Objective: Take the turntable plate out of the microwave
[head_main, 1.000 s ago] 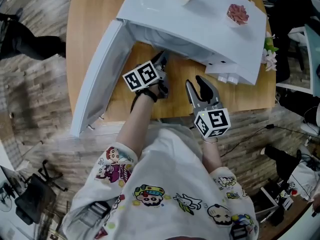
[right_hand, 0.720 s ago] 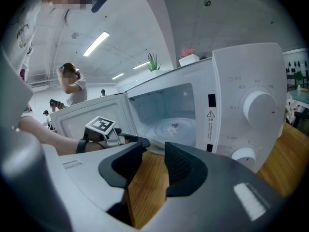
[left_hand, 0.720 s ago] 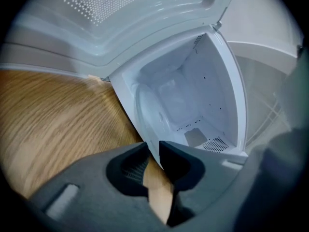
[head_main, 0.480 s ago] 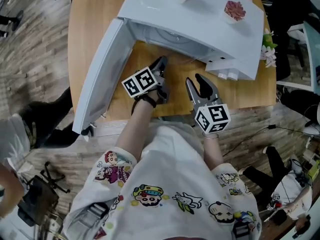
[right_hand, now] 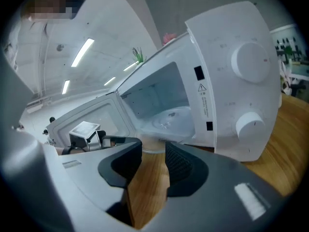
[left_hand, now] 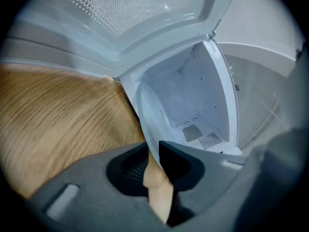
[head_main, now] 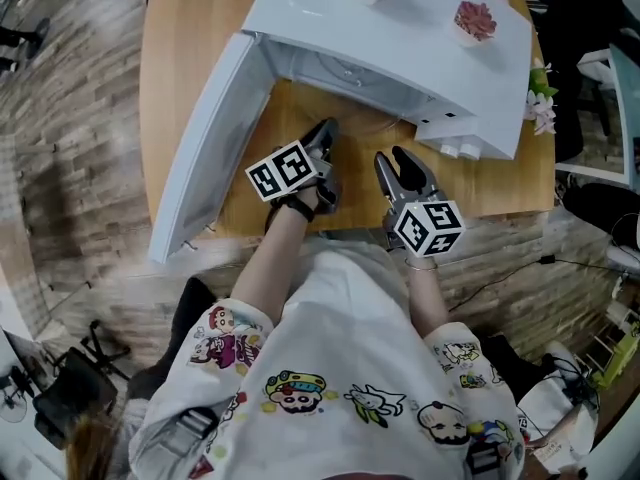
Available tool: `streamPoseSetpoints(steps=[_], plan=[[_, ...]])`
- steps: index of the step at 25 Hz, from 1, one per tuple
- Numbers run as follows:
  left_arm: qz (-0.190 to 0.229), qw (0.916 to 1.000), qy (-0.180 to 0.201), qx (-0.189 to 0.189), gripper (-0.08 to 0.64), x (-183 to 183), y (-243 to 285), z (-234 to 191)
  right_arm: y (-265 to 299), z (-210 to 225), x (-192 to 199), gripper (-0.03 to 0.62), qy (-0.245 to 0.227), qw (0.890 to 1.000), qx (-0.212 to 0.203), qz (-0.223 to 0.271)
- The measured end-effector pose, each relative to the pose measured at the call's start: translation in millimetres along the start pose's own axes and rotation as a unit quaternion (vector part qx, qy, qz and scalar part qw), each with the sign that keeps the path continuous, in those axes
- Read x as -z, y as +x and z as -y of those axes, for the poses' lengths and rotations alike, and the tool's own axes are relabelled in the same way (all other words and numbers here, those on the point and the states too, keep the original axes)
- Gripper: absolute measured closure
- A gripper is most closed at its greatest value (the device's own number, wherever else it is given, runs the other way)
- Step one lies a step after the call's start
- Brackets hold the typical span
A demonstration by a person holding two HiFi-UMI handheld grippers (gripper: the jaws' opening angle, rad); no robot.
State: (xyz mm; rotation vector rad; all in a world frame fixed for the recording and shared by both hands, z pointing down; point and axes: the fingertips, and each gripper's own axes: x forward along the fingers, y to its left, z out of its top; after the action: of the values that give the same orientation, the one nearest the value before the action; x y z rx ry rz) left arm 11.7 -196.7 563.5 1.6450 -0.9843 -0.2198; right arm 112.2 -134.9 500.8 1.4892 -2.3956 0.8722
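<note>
Left gripper (left_hand: 154, 161), fingers clamped on the turntable plate (left_hand: 150, 112) at the microwave (head_main: 400, 28) mouth; right gripper (right_hand: 153, 151), fingers apart, faces its near rim.

A wooden table (head_main: 172, 58) stands on a grey-brown wood-plank floor (head_main: 70, 148), with strip lights (right_hand: 82, 52) glowing overhead.

Bright, even indoor light; ceiling strip lights (right_hand: 82, 52) glare in the right gripper view; fisheye edges darken, foregrounds blur.

Turntable plate (left_hand: 147, 115) blurred and edge-on, its near rim hidden between the left gripper's (left_hand: 153, 152) jaws
</note>
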Motion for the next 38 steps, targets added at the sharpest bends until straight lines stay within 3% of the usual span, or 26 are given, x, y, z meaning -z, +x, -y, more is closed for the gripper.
streamPoseSetpoints(steps=[4,9,17,21,26,30,38], plan=[[-0.002,1.0000,-0.003,0.001,0.495,2,-3,0,5,12,9,0.422,0.092,0.996,-0.004,0.007],[-0.005,1.0000,-0.005,0.002,0.495,4,-9,-1,18,20,23,0.394,0.189,0.982,-0.020,0.008],[-0.005,0.9999,-0.002,0.011,0.499,5,-14,3,48,18,41,0.344,0.311,0.949,-0.050,0.005],[-0.005,0.9999,-0.001,0.013,0.499,6,-18,5,61,20,41,0.341,0.340,0.939,-0.056,0.010],[-0.005,0.9999,-0.003,0.012,0.499,6,-19,5,76,22,36,0.360,0.403,0.913,-0.065,0.019],[-0.004,0.9999,-0.004,0.011,0.499,6,-20,5,84,21,30,0.377,0.434,0.898,-0.070,0.028],[-0.002,0.9999,-0.006,0.015,0.499,8,-21,5,92,32,18,0.485,0.473,0.875,-0.067,0.076]])
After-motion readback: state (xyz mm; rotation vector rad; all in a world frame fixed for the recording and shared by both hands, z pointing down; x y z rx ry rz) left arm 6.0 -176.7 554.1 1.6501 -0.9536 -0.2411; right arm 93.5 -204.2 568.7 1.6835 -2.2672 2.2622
